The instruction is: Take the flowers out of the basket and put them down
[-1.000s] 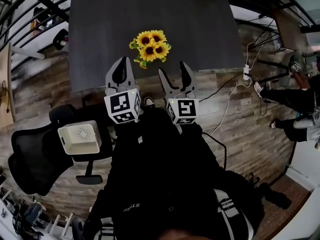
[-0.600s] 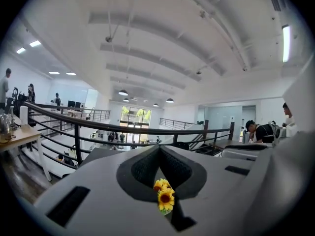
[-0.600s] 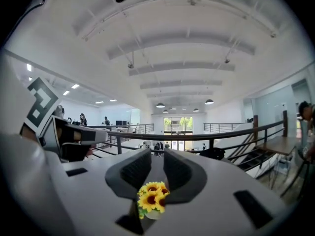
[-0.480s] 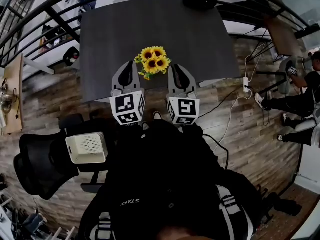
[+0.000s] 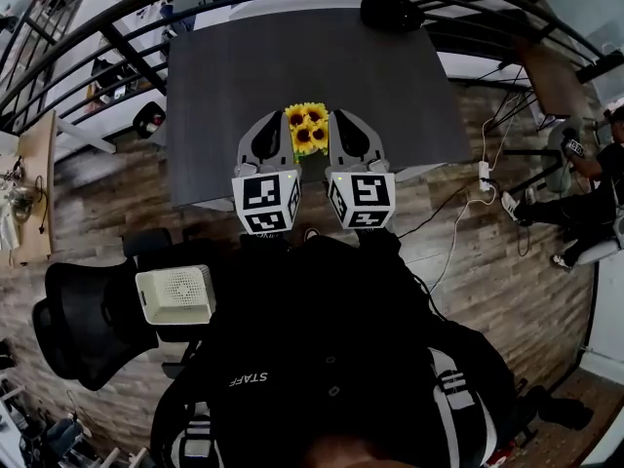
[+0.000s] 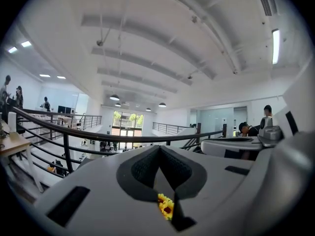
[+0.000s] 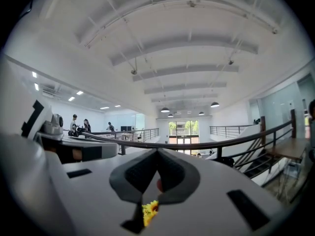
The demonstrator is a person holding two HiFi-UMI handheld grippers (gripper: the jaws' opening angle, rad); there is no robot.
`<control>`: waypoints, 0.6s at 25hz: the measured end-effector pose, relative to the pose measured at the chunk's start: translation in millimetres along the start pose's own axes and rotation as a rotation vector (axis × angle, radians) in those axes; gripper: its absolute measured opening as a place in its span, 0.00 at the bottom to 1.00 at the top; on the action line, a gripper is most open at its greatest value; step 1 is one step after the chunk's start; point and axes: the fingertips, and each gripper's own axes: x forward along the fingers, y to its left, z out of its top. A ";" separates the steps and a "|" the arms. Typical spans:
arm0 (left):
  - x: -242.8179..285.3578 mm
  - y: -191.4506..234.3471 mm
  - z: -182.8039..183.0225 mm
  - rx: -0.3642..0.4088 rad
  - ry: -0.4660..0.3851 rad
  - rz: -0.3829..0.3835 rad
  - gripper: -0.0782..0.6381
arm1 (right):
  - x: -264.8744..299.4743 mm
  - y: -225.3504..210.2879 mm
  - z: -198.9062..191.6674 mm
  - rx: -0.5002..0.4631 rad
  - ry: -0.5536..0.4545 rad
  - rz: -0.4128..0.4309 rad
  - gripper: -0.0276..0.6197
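The wide dark-grey tabletop (image 5: 224,76) carries the task's thing. The bunch of yellow artificial sunflowers with dark centres (image 5: 308,131) stands on it near the front edge. It is well apart from the cream perforated plastic basket (image 5: 175,294), which sits off the tabletop to the left, beside a black mesh office chair (image 5: 78,320). So the flowers already lie as the task sentence wants, out of the basket and set down. Judged from that, nothing of the task is left to do with the flowers themselves.

The two grey claws flank the bunch closely, one on each side. The left claw (image 6: 158,150) has its jaws brought together at the tips with nothing held. The flowers only show below it, through the gap nearer its base. The right claw (image 7: 157,152) is likewise closed tip to tip and holds nothing, and the blooms show low in its view too.

Counted:
- One tabletop.
- One office chair.
- One basket.
- Two claws, each with one marker cube.
- One bunch of sunflowers. About four heads show, though the claws crowd its sides and more may be tucked behind them.
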 end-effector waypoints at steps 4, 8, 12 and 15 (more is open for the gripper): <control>4.4 2.3 11.4 0.014 -0.024 -0.012 0.11 | 7.6 7.4 13.1 -0.008 -0.025 0.027 0.07; 5.5 10.0 15.8 0.019 -0.025 -0.007 0.11 | 14.9 14.1 19.5 -0.013 -0.034 0.045 0.07; 7.7 18.8 20.3 0.018 -0.019 -0.009 0.11 | 24.5 19.4 24.4 -0.019 -0.040 0.055 0.06; 9.0 21.7 21.7 0.016 -0.013 -0.011 0.11 | 28.1 21.2 27.1 -0.021 -0.041 0.055 0.06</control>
